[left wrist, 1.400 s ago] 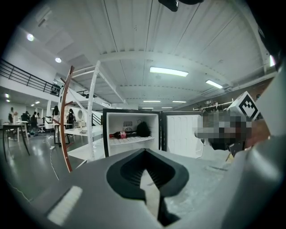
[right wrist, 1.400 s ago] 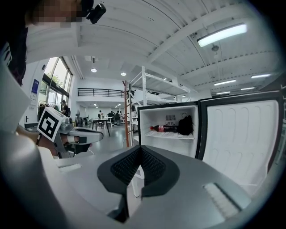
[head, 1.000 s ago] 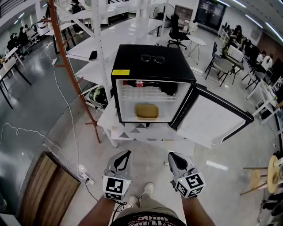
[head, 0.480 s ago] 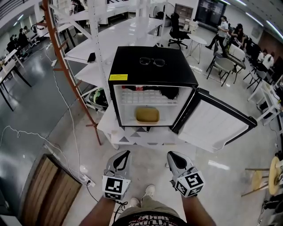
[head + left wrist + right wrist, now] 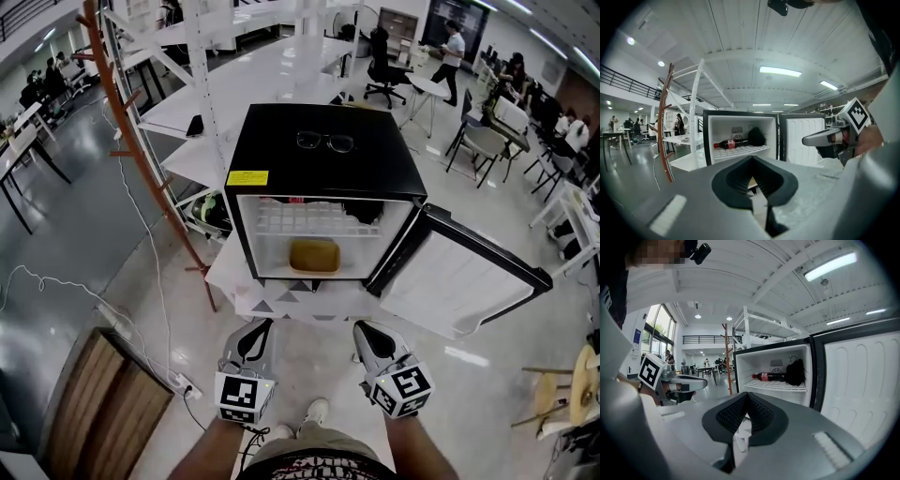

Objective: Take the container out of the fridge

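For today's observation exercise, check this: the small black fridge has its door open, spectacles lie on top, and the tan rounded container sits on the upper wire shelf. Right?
No. The tan rounded container sits on the floor of the small black fridge, beneath the wire shelf, as the head view shows. The door is open and spectacles lie on top.

Grey left gripper (image 5: 264,325) and right gripper (image 5: 362,329), black-padded fingers (image 5: 255,345), white cubes (image 5: 243,397) with black square markers, pale shoes (image 5: 316,410)
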A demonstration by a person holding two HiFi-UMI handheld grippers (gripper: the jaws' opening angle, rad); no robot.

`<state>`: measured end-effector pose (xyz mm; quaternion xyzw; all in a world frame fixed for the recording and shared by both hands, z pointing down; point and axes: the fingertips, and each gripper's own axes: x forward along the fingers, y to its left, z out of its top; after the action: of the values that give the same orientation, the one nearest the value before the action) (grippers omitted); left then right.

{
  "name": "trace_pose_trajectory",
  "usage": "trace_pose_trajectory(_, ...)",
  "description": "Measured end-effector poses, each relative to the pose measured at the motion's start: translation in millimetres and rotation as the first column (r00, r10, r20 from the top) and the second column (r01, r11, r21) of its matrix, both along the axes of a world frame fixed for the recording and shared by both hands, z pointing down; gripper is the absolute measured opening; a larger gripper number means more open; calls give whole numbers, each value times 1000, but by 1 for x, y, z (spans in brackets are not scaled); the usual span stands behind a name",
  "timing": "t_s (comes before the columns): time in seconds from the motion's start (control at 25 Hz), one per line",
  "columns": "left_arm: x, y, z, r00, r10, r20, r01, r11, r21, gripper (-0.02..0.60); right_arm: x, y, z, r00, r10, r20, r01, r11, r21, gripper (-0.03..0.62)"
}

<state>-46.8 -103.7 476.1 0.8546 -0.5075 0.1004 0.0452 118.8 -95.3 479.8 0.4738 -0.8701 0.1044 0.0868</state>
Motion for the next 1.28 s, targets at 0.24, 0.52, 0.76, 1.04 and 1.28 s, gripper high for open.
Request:
trace_pose_trajectory(0.24,4,-16,-1,999,-32,10,32,999,0,0,6,-22,1,1000,-30,9,30,1000,1,26)
trace_pose_trajectory(0.52,11,-29,-12,997,-73,15,73,997,9,0,17,-38,-4,998,-57,28,57,998,21,26)
trace_pose_trajectory(0.76,22,-37,-9,995,-91,27,91,996,8,0,28,-48,-5,996,-77,35,76,997,28,26)
trace_pose_trajectory(1.04,37,-41,-13,995,-86,51,84,996,33,0,36,-53,-3,995,-94,42,93,995,25,26)
trace_pose_trajectory(1.28,33,-46,-13,993,-90,71,88,996,33,0,30,-60,-5,993,-106,46,105,994,28,26)
